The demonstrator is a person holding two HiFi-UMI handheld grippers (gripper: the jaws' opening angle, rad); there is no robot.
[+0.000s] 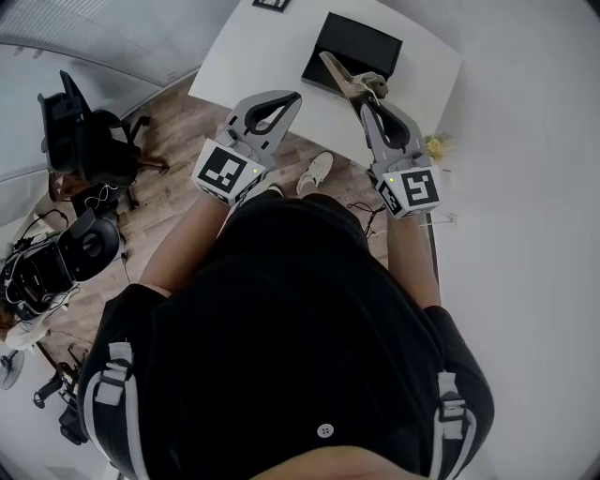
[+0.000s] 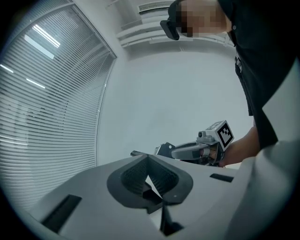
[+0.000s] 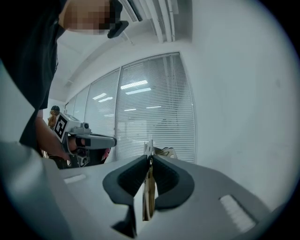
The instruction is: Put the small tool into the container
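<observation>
The small tool (image 1: 342, 75), a tan and metal plier-like piece, sticks out from my right gripper (image 1: 367, 99), which is shut on it just above the near edge of the white table (image 1: 253, 47). A flat black container (image 1: 354, 47) lies on that table just beyond the tool's tip. In the right gripper view the tool (image 3: 149, 187) stands edge-on between the dark pads (image 3: 164, 180). My left gripper (image 1: 292, 97) hovers at the table's near edge, left of the tool, shut with nothing in it. Its pads (image 2: 164, 180) meet at the tip.
A black office chair (image 1: 84, 141) and dark equipment (image 1: 47, 267) stand on the wooden floor at left. A small black item (image 1: 272, 5) lies at the table's far edge. Window blinds (image 3: 154, 112) fill the right gripper view's background.
</observation>
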